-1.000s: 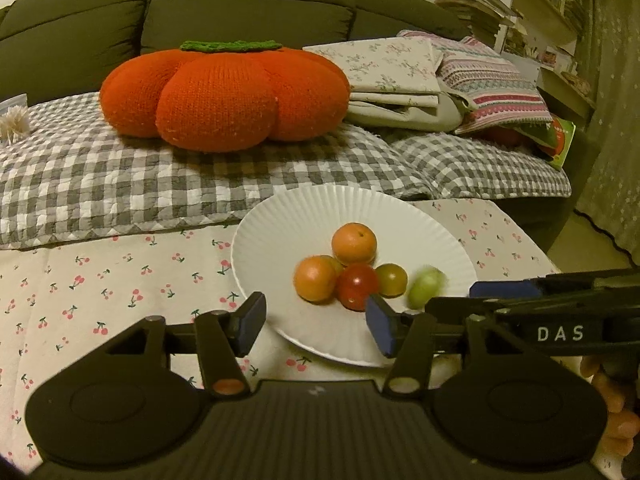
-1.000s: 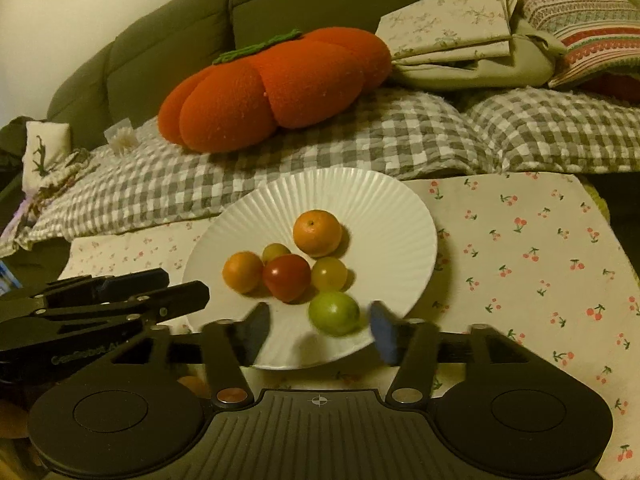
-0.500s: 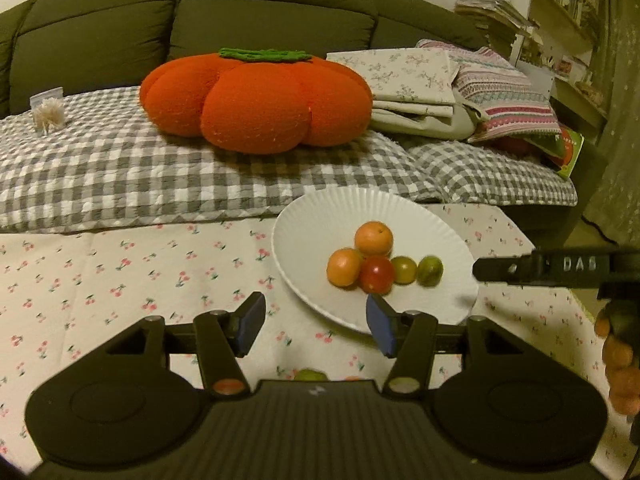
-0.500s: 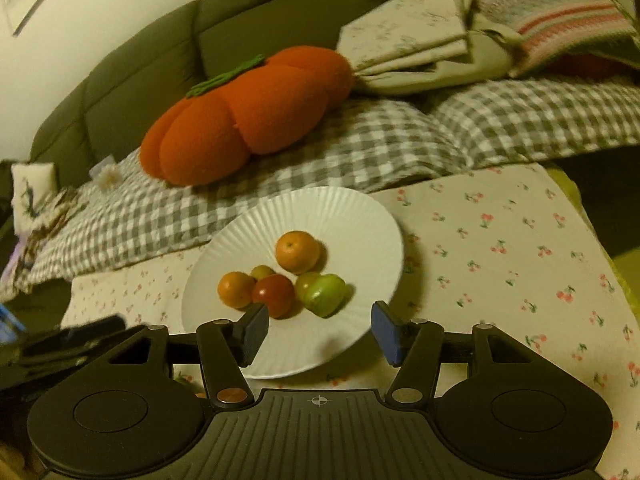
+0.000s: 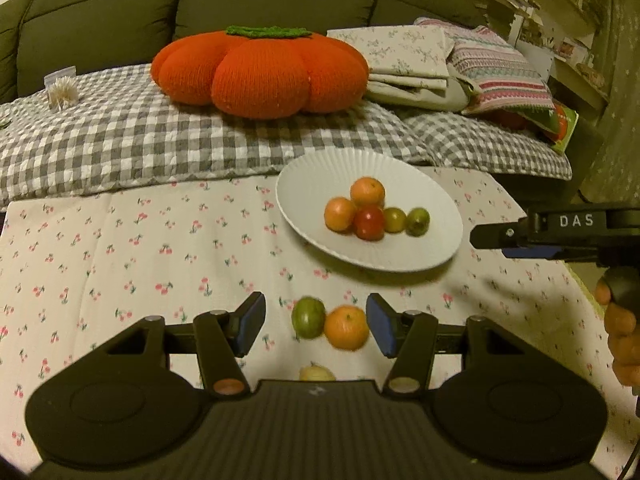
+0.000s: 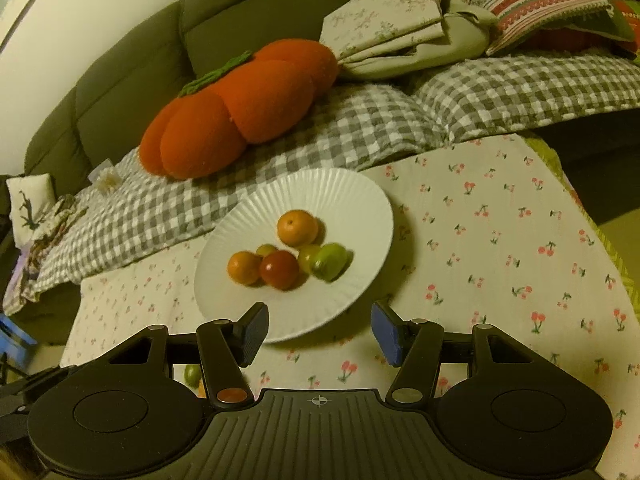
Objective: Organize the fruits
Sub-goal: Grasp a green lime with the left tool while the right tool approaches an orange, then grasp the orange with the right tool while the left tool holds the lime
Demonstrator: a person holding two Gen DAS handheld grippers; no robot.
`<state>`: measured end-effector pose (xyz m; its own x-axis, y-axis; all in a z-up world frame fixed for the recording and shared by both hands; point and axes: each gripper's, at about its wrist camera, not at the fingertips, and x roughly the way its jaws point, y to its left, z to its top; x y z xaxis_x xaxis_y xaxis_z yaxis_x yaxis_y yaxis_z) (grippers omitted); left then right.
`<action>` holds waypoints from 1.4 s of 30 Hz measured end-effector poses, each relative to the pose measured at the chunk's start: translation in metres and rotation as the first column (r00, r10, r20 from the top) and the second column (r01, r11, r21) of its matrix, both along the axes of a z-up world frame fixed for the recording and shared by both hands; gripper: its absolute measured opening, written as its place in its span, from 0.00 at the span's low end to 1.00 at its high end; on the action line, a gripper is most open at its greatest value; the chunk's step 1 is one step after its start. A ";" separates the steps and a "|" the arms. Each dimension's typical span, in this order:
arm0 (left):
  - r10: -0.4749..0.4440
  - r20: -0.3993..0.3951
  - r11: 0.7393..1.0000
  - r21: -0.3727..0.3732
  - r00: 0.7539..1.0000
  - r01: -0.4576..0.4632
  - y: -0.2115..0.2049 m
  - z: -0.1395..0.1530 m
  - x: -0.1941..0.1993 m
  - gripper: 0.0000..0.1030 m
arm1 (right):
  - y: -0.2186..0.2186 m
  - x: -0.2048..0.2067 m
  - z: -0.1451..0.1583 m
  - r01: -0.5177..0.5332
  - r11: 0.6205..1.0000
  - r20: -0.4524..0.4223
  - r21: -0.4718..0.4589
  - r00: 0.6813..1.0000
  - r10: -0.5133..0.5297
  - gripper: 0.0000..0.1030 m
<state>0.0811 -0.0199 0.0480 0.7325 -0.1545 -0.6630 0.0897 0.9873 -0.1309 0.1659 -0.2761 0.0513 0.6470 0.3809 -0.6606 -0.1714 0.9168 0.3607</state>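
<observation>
A white ribbed plate point(image 5: 304, 184) point(image 6: 352, 200) holds several small fruits: two oranges point(image 5: 367, 192), a red tomato point(image 5: 369, 222) and green ones point(image 6: 330, 261). On the cherry-print cloth near me lie a green fruit point(image 5: 308, 317), an orange point(image 5: 346, 327) and a pale fruit point(image 5: 316, 373). My left gripper point(image 5: 315, 324) is open, with the green fruit and orange between its fingers. My right gripper point(image 6: 319, 334) is open and empty at the plate's near rim; it shows in the left wrist view point(image 5: 520, 242) to the plate's right.
The table's cherry-print cloth point(image 5: 140, 248) borders a sofa with a checked blanket point(image 5: 120, 140). On the blanket sit an orange pumpkin cushion point(image 5: 260, 68) and folded linens point(image 5: 408, 64). Shelves point(image 5: 568, 12) stand at the right.
Both grippers have pulled back from the plate. The left moved left and nearer, bringing loose fruits on the cloth into view between its fingers. The green fruit on the plate has settled.
</observation>
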 end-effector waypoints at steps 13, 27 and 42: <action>0.048 -0.055 0.997 -0.053 0.997 -0.051 0.018 -0.013 -0.005 0.51 | 0.024 -0.027 -0.006 -0.112 0.993 -0.018 -0.022 0.994 0.112 0.55; 0.045 -0.121 0.957 -0.279 0.992 -0.078 0.024 -0.057 0.049 0.42 | 0.056 -0.039 -0.020 -0.231 0.966 -0.008 -0.117 0.973 0.232 0.55; 0.120 -0.172 0.905 -0.385 0.978 -0.179 0.038 -0.075 0.052 0.25 | 0.069 -0.037 -0.029 -0.257 0.952 0.003 -0.163 0.965 0.261 0.55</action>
